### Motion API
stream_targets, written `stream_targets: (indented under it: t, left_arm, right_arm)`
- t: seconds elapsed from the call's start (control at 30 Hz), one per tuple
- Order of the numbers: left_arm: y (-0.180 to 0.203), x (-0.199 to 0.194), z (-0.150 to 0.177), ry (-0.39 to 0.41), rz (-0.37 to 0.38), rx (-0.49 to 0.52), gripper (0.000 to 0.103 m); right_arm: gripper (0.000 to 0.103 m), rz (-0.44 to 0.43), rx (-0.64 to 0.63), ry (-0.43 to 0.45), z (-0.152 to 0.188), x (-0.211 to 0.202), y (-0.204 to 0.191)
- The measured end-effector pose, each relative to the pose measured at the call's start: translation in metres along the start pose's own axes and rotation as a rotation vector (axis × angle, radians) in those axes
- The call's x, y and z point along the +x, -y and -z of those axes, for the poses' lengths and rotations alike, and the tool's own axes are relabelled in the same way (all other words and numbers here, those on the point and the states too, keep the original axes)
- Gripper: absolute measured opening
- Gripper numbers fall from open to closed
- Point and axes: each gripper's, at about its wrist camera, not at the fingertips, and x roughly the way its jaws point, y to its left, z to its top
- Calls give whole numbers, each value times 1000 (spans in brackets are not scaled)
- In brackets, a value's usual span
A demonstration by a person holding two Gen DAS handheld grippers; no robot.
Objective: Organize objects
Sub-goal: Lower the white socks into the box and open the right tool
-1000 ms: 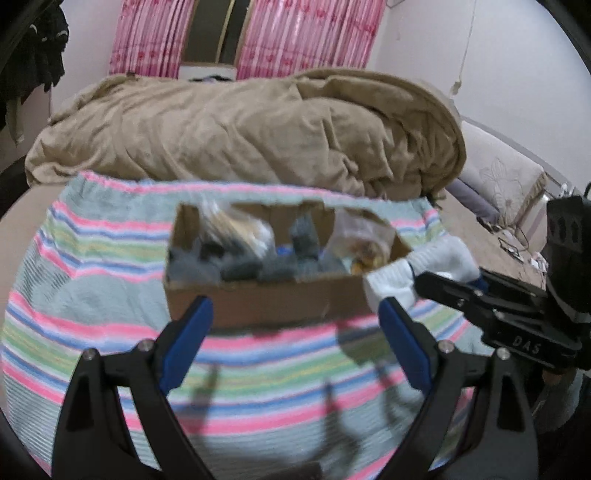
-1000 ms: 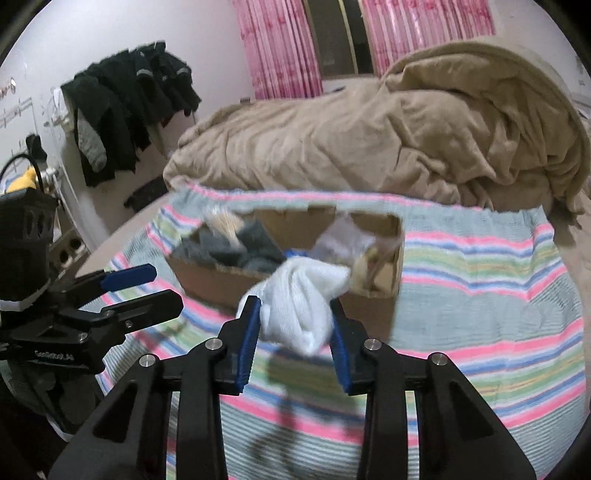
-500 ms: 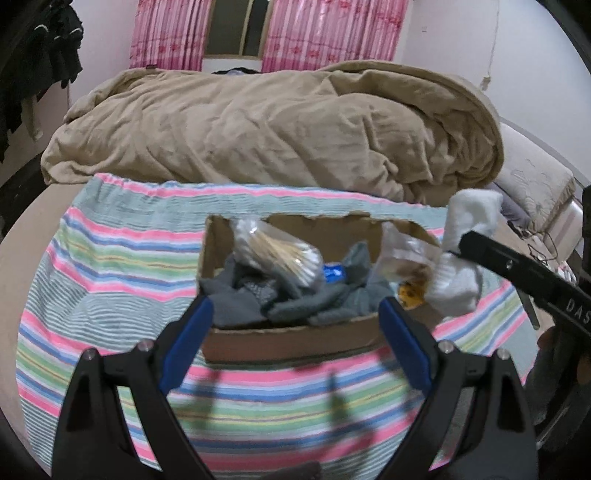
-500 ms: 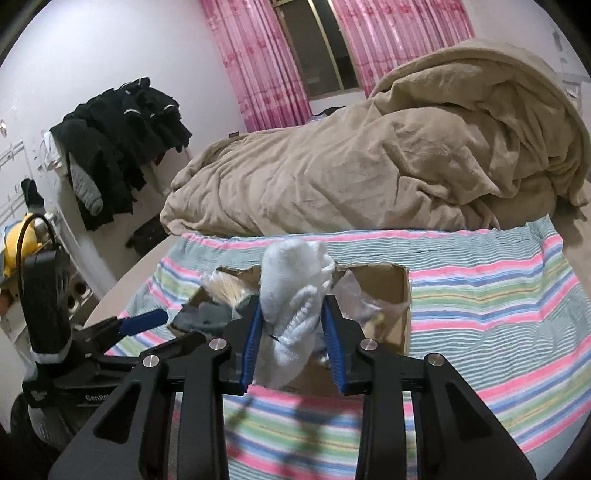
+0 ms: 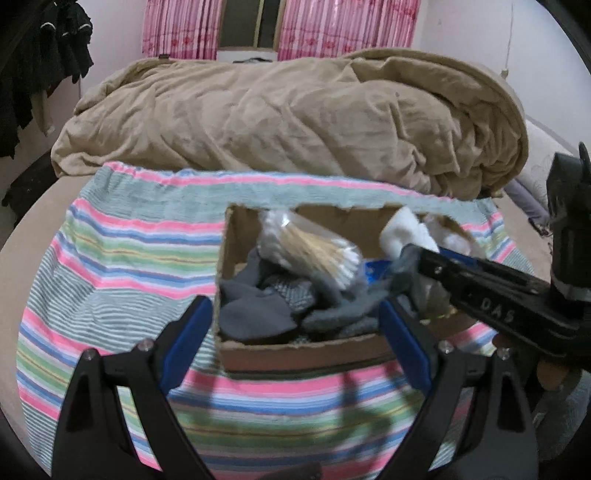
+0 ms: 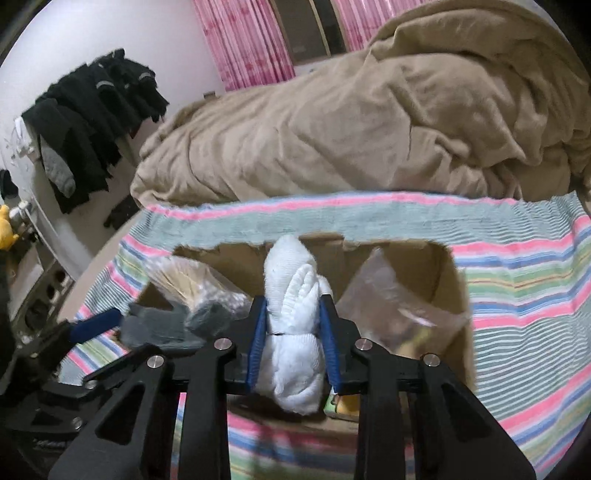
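A brown cardboard box (image 5: 295, 354) sits on a striped cloth on the bed. It holds grey socks (image 5: 255, 314), a bag of cotton swabs (image 5: 314, 251) and a clear plastic bag (image 6: 399, 306). My right gripper (image 6: 293, 325) is shut on a rolled white sock (image 6: 295, 332) and holds it over the box (image 6: 448, 280); it also shows in the left wrist view (image 5: 402, 254), with the white sock (image 5: 404, 230) above the box's right part. My left gripper (image 5: 295, 332) is open and empty just before the box's near wall.
The striped cloth (image 5: 129, 258) covers the near part of the bed. A bunched tan blanket (image 5: 295, 122) lies behind the box. Dark clothes (image 6: 92, 122) hang at the left wall. Pink curtains (image 5: 184, 29) are at the back.
My right gripper has carried the white sock from beside the box to over its inside. My left gripper has come closer to the box.
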Motion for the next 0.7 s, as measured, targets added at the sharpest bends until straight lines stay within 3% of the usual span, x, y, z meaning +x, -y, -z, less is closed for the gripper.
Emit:
stream_targets:
  t: [0.27, 0.43, 0.5, 0.7]
  left_arm:
    - [-3, 5, 1, -12, 21, -23, 93]
    - [-5, -8, 2, 11, 11, -13, 93]
    - [-5, -14, 3, 15, 19, -8, 93]
    - [5, -37, 10, 44, 33, 46, 93]
  right_arm:
    - [33, 34, -31, -22, 7, 8, -4]
    - [51, 12, -32, 4, 4, -6, -5]
    - [67, 1, -36, 23, 3, -17, -6]
    - [79, 28, -48, 67, 3, -48, -8]
